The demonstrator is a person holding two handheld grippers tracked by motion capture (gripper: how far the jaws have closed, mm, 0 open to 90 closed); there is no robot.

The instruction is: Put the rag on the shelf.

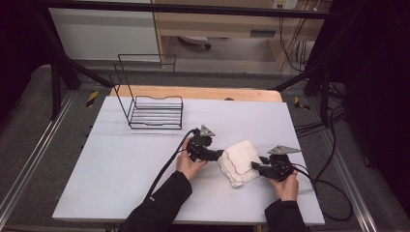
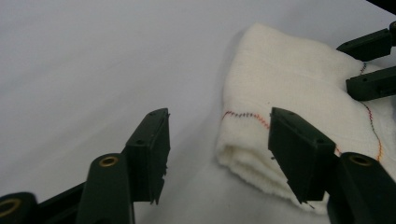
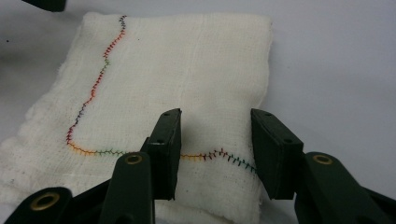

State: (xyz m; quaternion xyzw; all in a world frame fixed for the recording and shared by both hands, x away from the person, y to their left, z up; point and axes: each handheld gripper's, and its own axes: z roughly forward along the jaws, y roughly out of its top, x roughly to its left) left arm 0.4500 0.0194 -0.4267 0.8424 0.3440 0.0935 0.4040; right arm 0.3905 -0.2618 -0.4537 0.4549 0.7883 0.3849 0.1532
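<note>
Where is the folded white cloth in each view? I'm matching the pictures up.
High view: folded white cloth lies right of centre on the table, between the grippers.
Left gripper view: upper right.
Right gripper view: centre and left.
Shared landmark: its multicoloured stitching.

No readable text, label, brand, number or sign appears on anything here

Black wire rack (image 1: 155, 112) stands upright on white table (image 1: 121, 159), far-left part. Wood edge (image 1: 193, 93) just behind tabletop. Grey floor (image 1: 29, 111) w/ metal rails around; cables (image 1: 329, 130) at right.
</note>
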